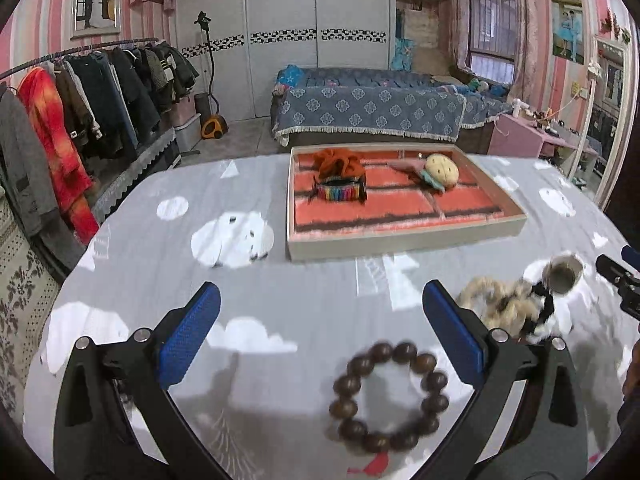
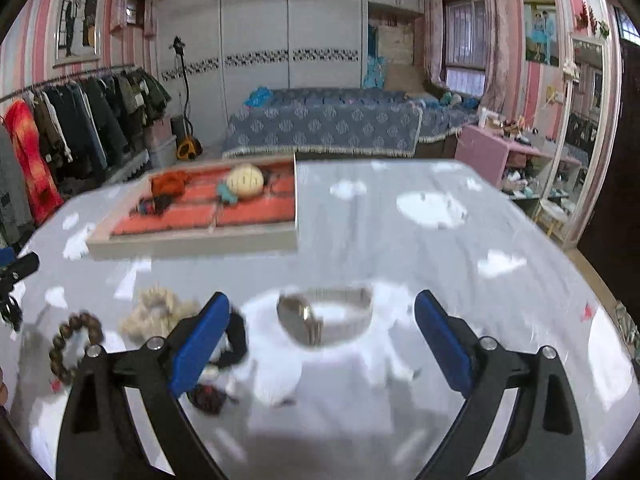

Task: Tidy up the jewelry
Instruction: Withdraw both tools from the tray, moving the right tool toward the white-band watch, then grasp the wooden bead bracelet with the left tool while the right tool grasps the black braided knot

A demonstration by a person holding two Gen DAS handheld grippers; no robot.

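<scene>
A brown wooden bead bracelet (image 1: pixel 389 397) lies on the cloud-print tablecloth between the fingers of my open, empty left gripper (image 1: pixel 322 300). It also shows in the right wrist view (image 2: pixel 74 346). A silver watch (image 2: pixel 324 316) lies between the fingers of my open, empty right gripper (image 2: pixel 322 312); it also shows in the left wrist view (image 1: pixel 564 274). A cream fluffy scrunchie (image 1: pixel 496 304) lies between the two, also in the right wrist view (image 2: pixel 154 314). A tray (image 1: pixel 404 242) with a red brick-pattern lining holds an orange scrunchie (image 1: pixel 338 162), a rainbow woven band (image 1: pixel 340 192) and a cream plush clip (image 1: pixel 440 170).
A dark hair tie with a red piece (image 2: pixel 224 360) lies by my right gripper's left finger. The right gripper's tip (image 1: pixel 618 280) shows at the left view's right edge. The table's far edge drops off beyond the tray. A clothes rack (image 1: pixel 80 108) stands to the left, a bed (image 1: pixel 372 108) behind.
</scene>
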